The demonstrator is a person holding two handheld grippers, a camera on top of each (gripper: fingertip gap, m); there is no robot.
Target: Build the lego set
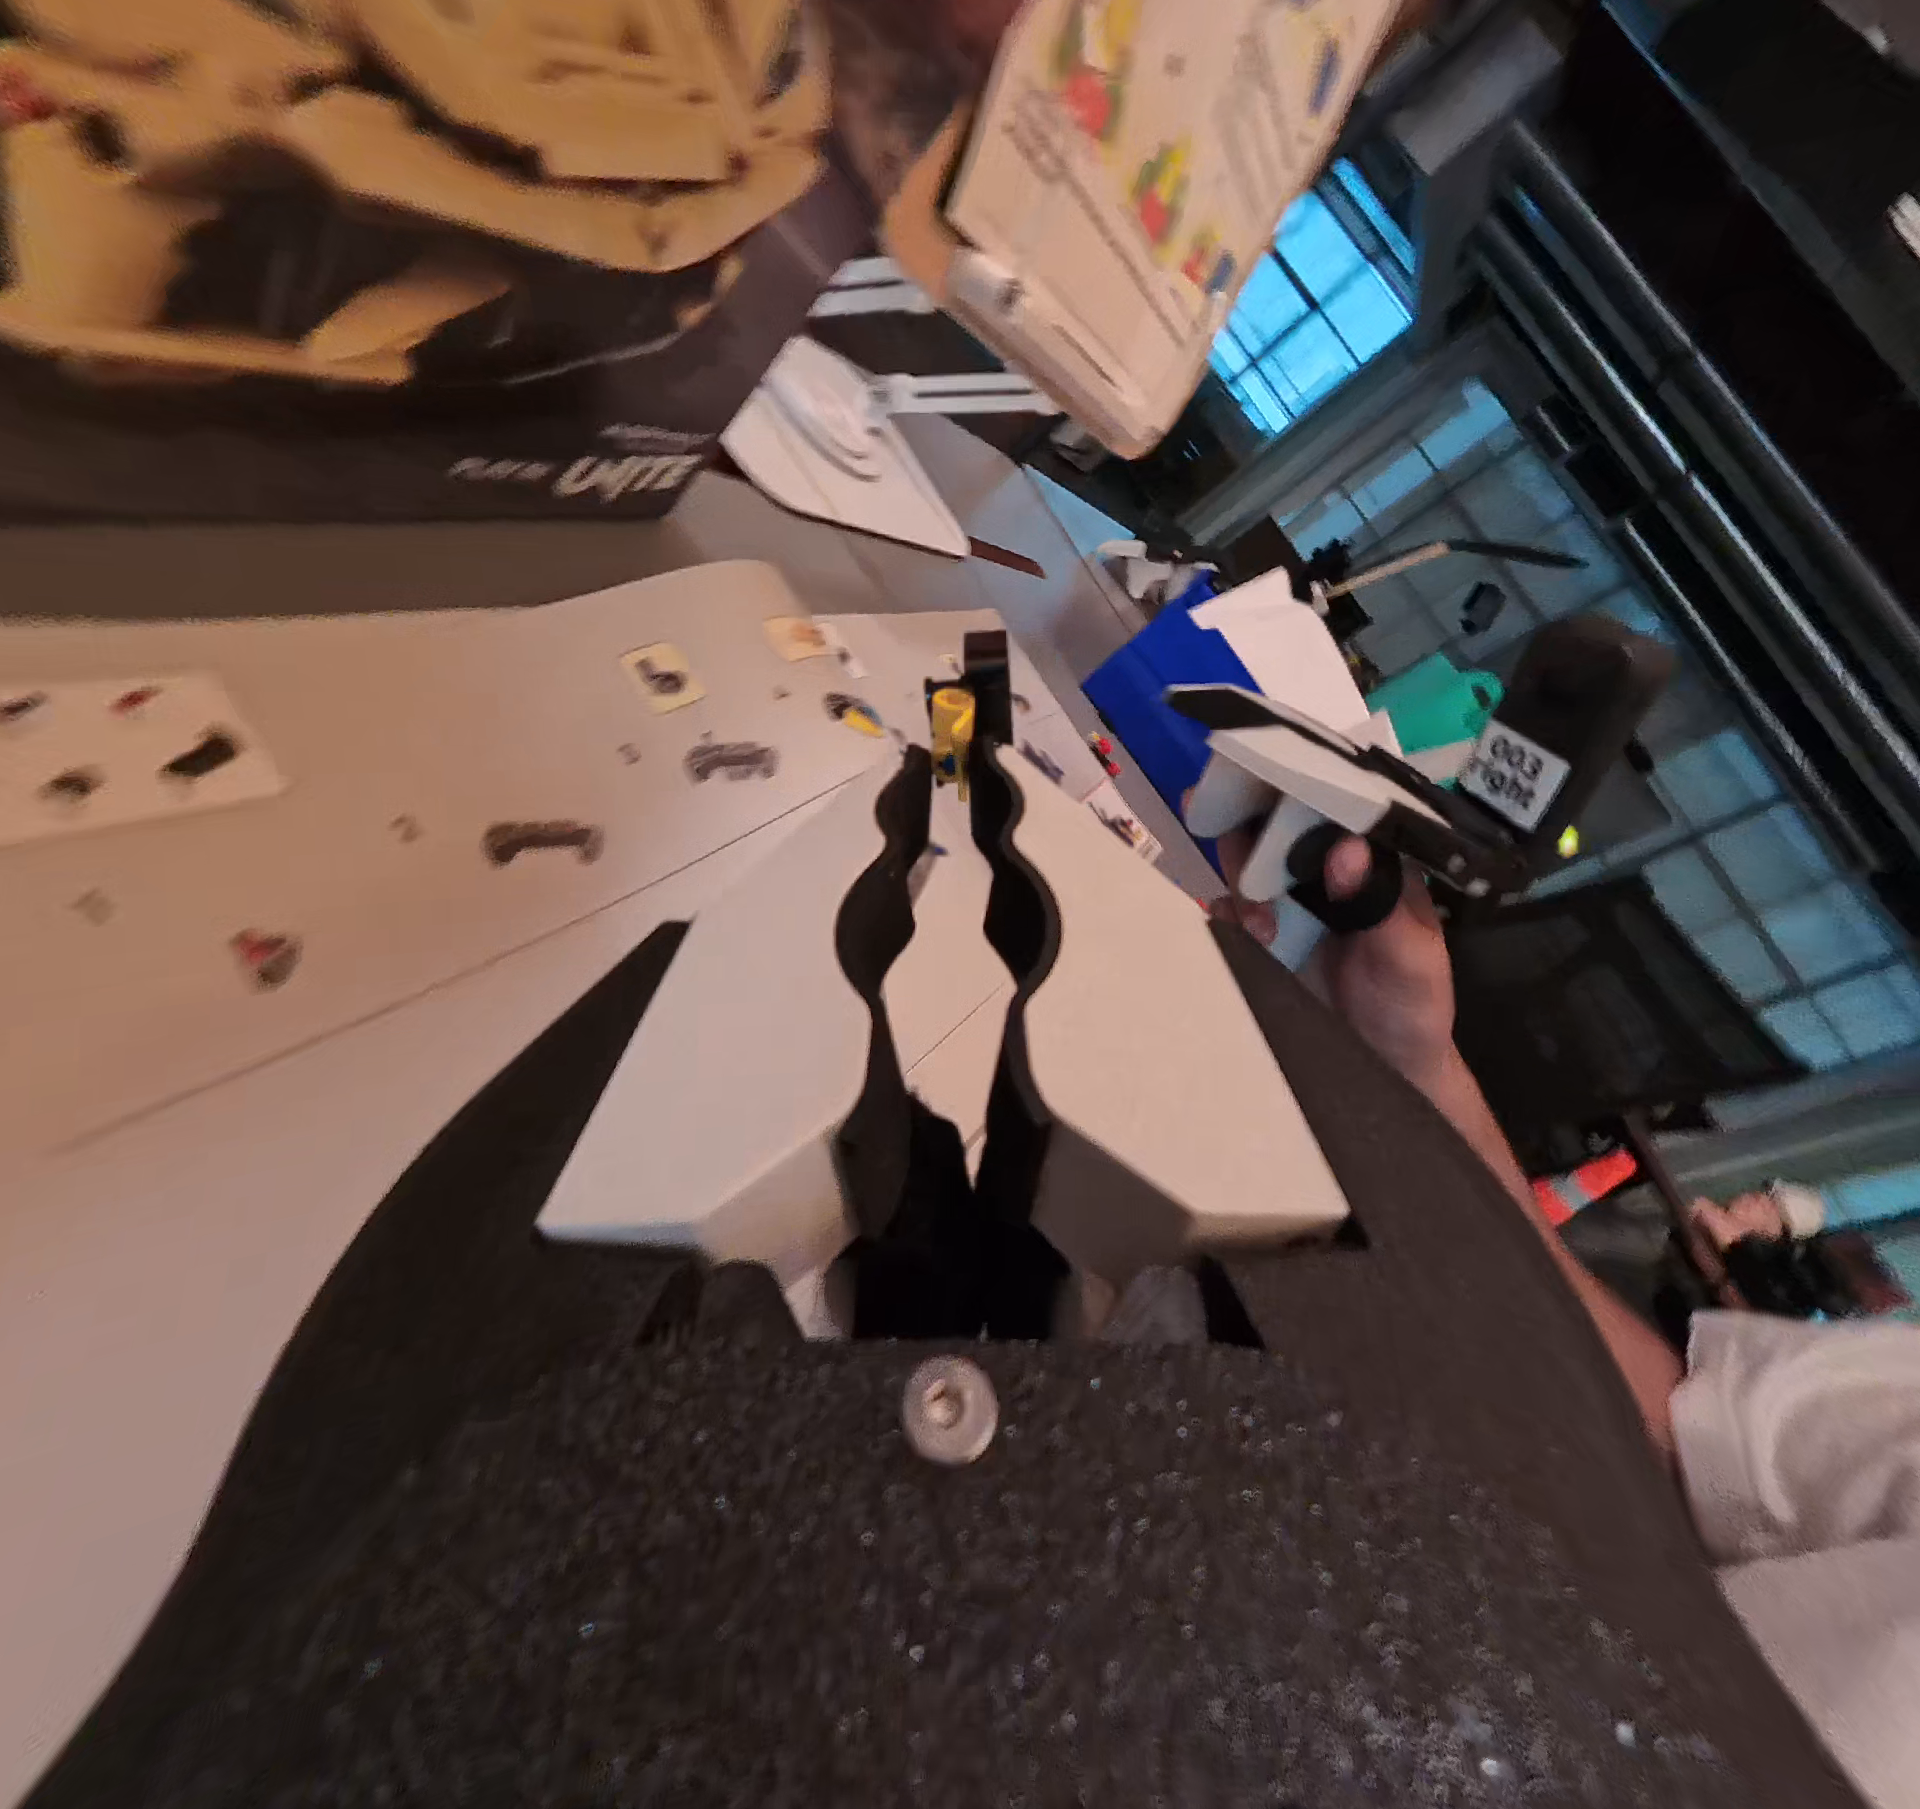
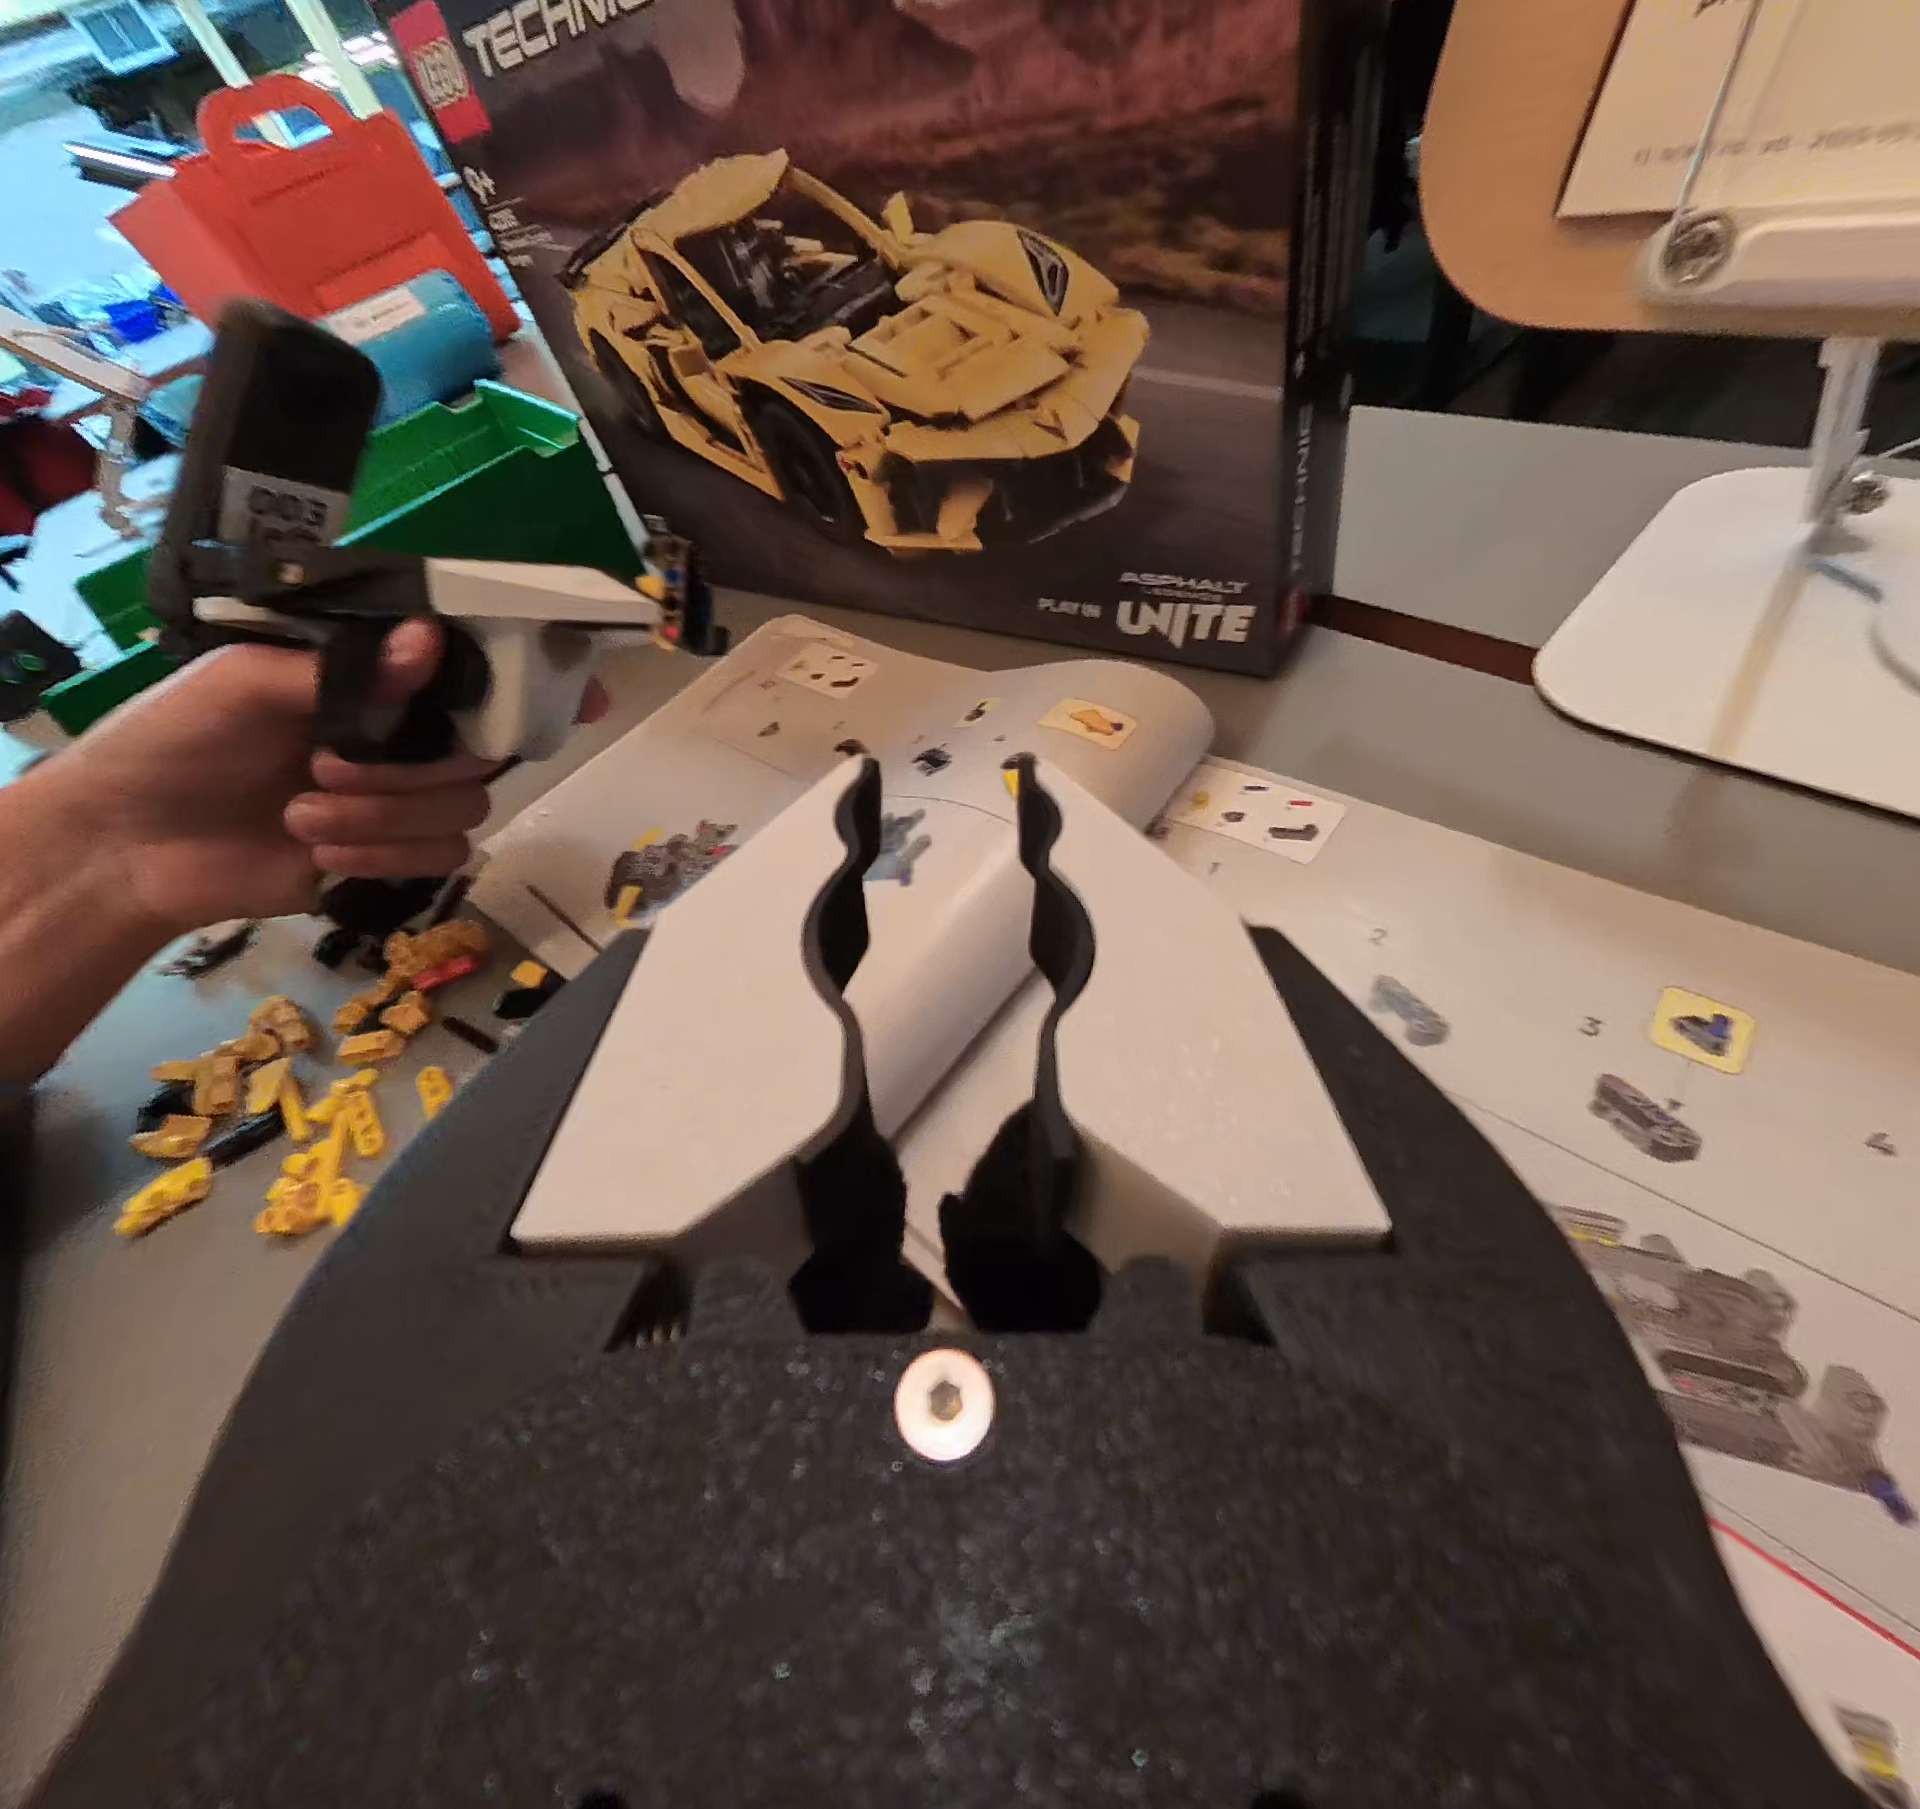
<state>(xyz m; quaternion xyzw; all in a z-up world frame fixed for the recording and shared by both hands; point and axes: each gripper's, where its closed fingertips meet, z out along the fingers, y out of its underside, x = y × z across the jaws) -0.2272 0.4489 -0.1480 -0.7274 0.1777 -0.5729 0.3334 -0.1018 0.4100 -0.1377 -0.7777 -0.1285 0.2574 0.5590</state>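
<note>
In the left wrist view my left gripper is shut on a small yellow and black lego assembly and holds it in the air above the open instruction booklet. The right wrist view shows this gripper at the left with the assembly at its tips. My right gripper is open and empty above the booklet. It also shows in the left wrist view, in a hand to the right. A pile of loose yellow and black lego pieces lies on the table at the left.
The lego set box stands behind the booklet. A white stand with a clipboard is at the back right. A green bin and a red bag are at the back left. There is about 15 cm between the tips of the two grippers.
</note>
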